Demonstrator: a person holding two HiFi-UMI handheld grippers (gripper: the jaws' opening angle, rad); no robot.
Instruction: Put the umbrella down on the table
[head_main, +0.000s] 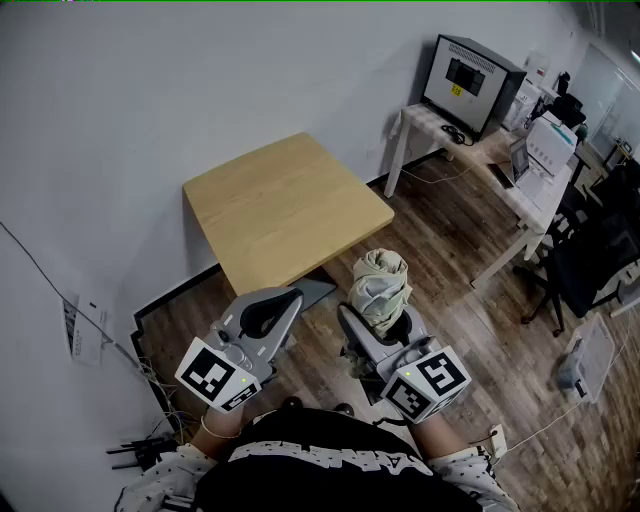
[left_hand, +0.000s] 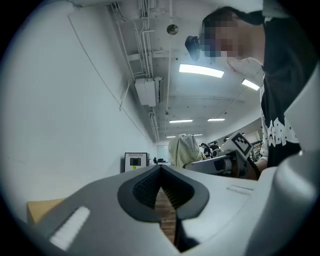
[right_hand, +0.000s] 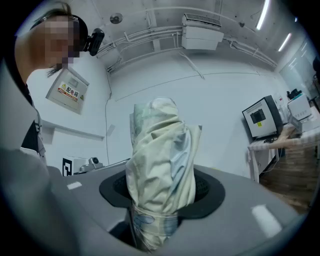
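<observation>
A wall sign (right_hand: 67, 90) is displaying the red characters 配电箱. A printed sheet (head_main: 85, 328) on the white wall (head_main: 120, 100) left of the wooden desk (head_main: 285, 205) is too small to read. The right tool (right_hand: 160, 192) is clamping the folded cream umbrella (right_hand: 159, 150), holding it off the wooden desk, just past its near edge and over the dark plank floor (head_main: 450, 250). The left tool (left_hand: 160, 187) is resting with its jaws together and empty, at that same edge.

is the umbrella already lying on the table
No, the umbrella stands upright, clamped in the right gripper, held short of the near edge of the wooden table.
</observation>
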